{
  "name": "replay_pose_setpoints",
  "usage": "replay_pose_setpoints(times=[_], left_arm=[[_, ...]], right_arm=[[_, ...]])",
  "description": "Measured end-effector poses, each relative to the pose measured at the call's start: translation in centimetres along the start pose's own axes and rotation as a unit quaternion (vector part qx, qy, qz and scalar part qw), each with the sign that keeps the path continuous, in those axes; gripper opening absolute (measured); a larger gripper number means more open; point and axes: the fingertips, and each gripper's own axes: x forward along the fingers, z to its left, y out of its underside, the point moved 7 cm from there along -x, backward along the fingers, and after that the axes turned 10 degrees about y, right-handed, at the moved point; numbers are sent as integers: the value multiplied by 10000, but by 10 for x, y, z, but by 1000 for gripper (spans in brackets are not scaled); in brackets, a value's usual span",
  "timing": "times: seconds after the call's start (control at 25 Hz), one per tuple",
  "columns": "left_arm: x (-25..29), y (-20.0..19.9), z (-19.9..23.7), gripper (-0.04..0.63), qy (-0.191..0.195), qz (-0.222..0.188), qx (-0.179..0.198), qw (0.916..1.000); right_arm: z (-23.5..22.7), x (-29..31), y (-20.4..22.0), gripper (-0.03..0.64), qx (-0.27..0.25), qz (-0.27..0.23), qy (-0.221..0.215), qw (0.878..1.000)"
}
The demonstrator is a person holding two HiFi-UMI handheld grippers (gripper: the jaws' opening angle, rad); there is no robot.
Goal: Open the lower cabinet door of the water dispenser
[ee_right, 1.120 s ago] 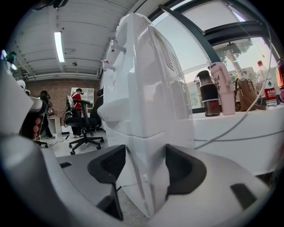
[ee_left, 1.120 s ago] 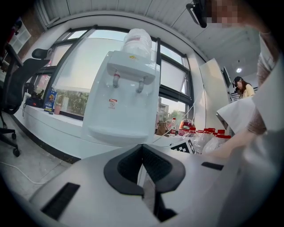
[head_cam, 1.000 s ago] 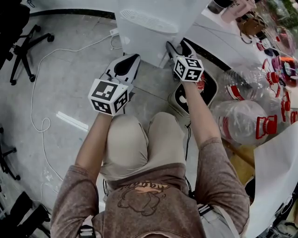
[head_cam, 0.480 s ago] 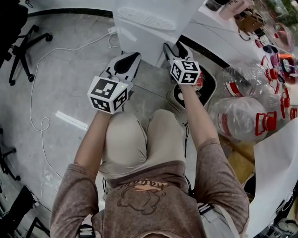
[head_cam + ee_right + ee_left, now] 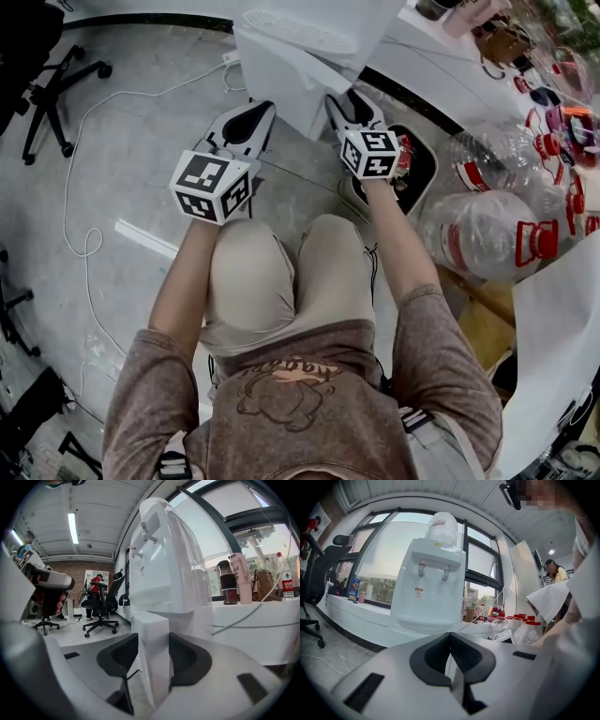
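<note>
The left gripper (image 5: 265, 111) hangs idle at the left, its jaws closed tip to tip on nothing, probably kept clear so the door has room to swing. Ahead stands the water dispenser (image 5: 425, 590) with an upturned bottle (image 5: 441, 526) on top; its water level cannot be read. Its lower cabinet door (image 5: 151, 637) stands ajar, and what the cabinet holds is hidden. The right gripper (image 5: 345, 103) has just been closing its jaws and pinches the door's free edge between the pads, about half spread — a grip suited to pulling it wider. Farther right, clear jugs (image 5: 480, 239) with red caps lie on the floor, seemingly empty.
</note>
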Motion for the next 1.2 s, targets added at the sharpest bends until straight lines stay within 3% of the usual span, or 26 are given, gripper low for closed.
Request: replay_pose_setpoints(times=[0.68,1.2], left_arm=[[-21,-3,-25,12,-147,-68,-99,9998],[-63,-7,-29,14,-638,-95,-159,9978]], right_arm=[[42,-28,5,149,-419,120,-749,9962],[102,-40,9,97,-572,131,-1555,9861]])
